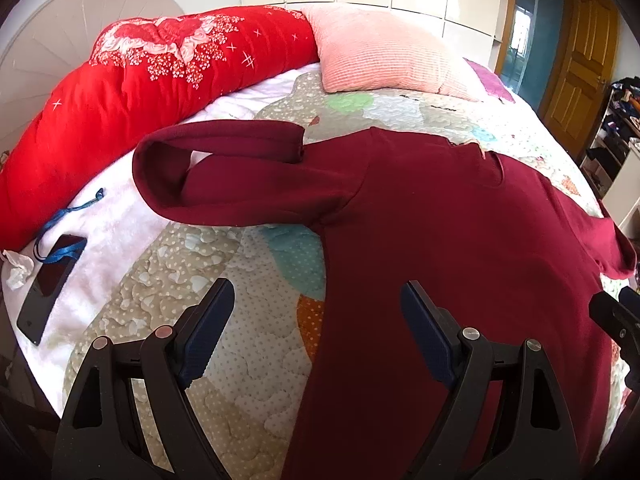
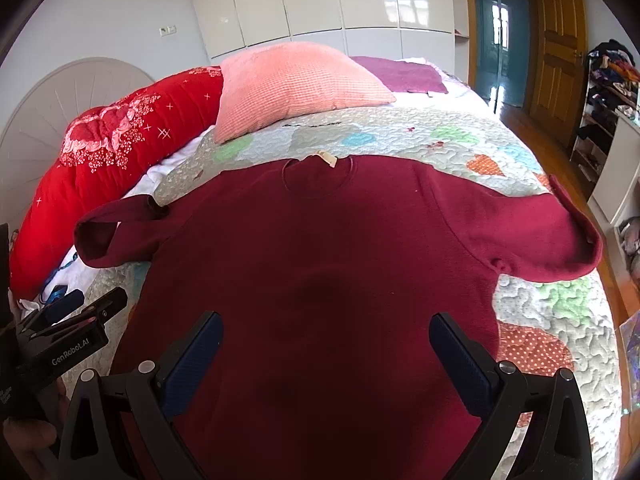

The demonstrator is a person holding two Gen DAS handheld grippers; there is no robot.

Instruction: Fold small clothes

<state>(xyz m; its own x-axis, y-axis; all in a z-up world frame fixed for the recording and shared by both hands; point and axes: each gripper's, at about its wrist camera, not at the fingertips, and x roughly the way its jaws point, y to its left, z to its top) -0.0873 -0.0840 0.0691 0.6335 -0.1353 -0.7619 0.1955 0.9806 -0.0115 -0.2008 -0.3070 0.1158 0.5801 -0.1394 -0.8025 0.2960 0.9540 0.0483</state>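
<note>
A dark red long-sleeved top (image 1: 440, 240) (image 2: 320, 248) lies flat on the quilted bed, collar away from me. Its left sleeve (image 1: 224, 168) (image 2: 116, 232) is doubled back toward the body, and the right sleeve (image 2: 540, 232) is bent back too. My left gripper (image 1: 318, 308) hovers open above the top's left edge, one finger over the quilt and one over the cloth. My right gripper (image 2: 326, 344) hovers open above the lower middle of the top. Neither holds anything. The left gripper (image 2: 76, 316) also shows at the left of the right wrist view.
A red bolster (image 1: 132, 92) (image 2: 108, 160) and a pink pillow (image 1: 380, 56) (image 2: 292, 84) lie at the head of the bed. A phone with a blue lanyard (image 1: 48, 280) and a crumpled tissue (image 1: 18, 268) rest at the left. A purple cloth (image 2: 404, 74) lies beyond the pillow. Shelves (image 2: 600, 120) stand at the right.
</note>
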